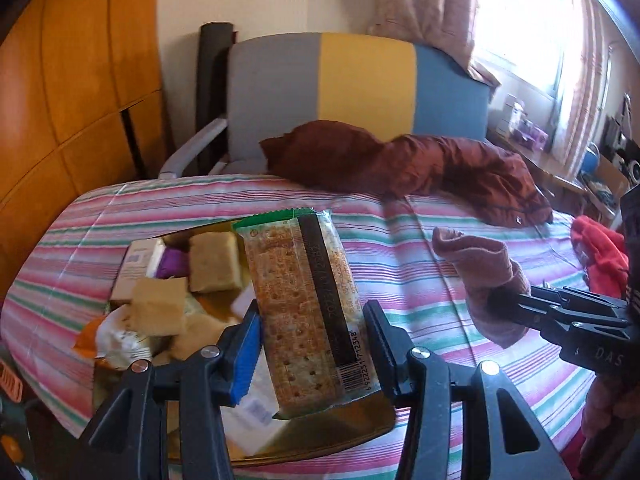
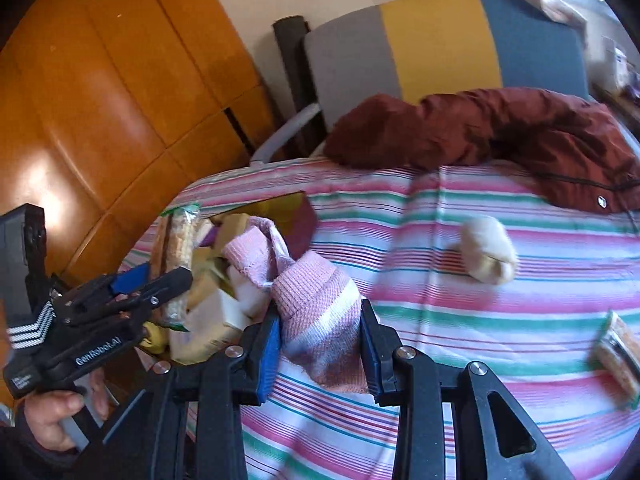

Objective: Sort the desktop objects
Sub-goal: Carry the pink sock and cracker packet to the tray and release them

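My left gripper point(image 1: 312, 312) is shut on a clear cracker packet point(image 1: 304, 304) with a green top edge, held tilted above a gold box point(image 1: 360, 424) that holds several wrapped snacks. To its right, my right gripper point(image 1: 520, 304) hangs a pink sock point(image 1: 480, 272) over the striped bed. In the right wrist view, my right gripper point(image 2: 320, 316) pinches the pink-and-white sock point(image 2: 316, 332) between its blue pads. At the left of that view, the left gripper point(image 2: 164, 276) holds the cracker packet point(image 2: 180, 248) over the box point(image 2: 298, 220).
A rolled cream sock point(image 2: 488, 256) and a second cracker packet point(image 2: 618, 352) lie on the striped bedspread point(image 2: 440, 320). A maroon jacket point(image 1: 420, 160) sprawls at the far edge before a grey-yellow-blue chair point(image 1: 360, 84). A red garment point(image 1: 600, 256) lies at right, and a wooden wardrobe point(image 1: 60, 80) stands at left.
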### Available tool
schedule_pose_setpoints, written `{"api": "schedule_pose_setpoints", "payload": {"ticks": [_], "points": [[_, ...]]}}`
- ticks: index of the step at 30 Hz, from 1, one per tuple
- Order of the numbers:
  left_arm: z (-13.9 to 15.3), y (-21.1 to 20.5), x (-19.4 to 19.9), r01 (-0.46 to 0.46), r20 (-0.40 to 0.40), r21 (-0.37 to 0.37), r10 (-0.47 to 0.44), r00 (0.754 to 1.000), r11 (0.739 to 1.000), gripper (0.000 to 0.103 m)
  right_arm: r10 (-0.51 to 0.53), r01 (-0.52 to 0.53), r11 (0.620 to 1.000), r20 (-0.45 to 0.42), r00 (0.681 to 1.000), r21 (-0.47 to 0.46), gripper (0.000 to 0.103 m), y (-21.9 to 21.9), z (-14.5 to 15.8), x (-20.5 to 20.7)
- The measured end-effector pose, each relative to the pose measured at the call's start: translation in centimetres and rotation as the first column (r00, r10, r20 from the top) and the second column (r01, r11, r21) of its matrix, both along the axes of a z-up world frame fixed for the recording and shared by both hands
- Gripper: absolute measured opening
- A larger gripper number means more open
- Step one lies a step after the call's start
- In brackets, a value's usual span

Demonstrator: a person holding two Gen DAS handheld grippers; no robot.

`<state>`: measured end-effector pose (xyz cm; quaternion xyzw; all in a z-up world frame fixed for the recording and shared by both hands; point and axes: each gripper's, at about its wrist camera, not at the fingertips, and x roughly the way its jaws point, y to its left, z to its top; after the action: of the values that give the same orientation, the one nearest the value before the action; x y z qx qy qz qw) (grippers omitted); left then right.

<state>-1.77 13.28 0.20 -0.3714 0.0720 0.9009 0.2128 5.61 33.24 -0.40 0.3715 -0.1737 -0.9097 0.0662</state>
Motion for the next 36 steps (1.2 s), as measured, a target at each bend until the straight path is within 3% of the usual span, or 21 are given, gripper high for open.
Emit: {"api": "schedule_pose_setpoints", "payload": {"ticks": [13, 25, 29, 32, 34, 36], "points": [[-0.7, -5.7, -2.3, -0.121, 0.018, 0.023, 0.121, 0.992, 0.992, 0.050, 0.117, -0.118, 0.993, -0.033, 0.993, -0.014, 0.036, -7.3, 2.1, -4.5], [-2.1, -8.9, -4.5, -0.200, 0.038, 0.011, 0.199, 0.979, 0.980, 0.050, 0.116, -0.116, 0.993, 0.005, 0.993, -0.025, 0.036, -10.9, 1.8, -9.2], [-3.3, -9.5, -5.3, -0.229, 0.064, -0.014, 0.230, 0.971, 0.973, 0.052, 0.094, -0.093, 0.995, 0.026, 0.995, -0.030, 0.048, -11.4, 1.0, -11.3], [-3.5, -9.8, -5.2, -0.229, 0.071, -0.009, 0.229, 0.971, 0.973, 0.060, 0.089, -0.086, 0.995, 0.046, 0.995, -0.059, 0.052, -11.5, 0.3, -12.2], [-3.4, -9.8, -5.1, -0.236, 0.058, -0.018, 0.237, 0.970, 0.972, 0.061, 0.095, -0.091, 0.993, 0.045, 0.994, -0.072, 0.060, -11.6, 0.1, -12.1], [-3.3, -9.9, -5.0, -0.238, 0.060, -0.004, 0.237, 0.970, 0.971, 0.061, 0.097, -0.094, 0.994, 0.041, 0.995, -0.053, 0.060, -11.8, 0.0, -11.8]]}}
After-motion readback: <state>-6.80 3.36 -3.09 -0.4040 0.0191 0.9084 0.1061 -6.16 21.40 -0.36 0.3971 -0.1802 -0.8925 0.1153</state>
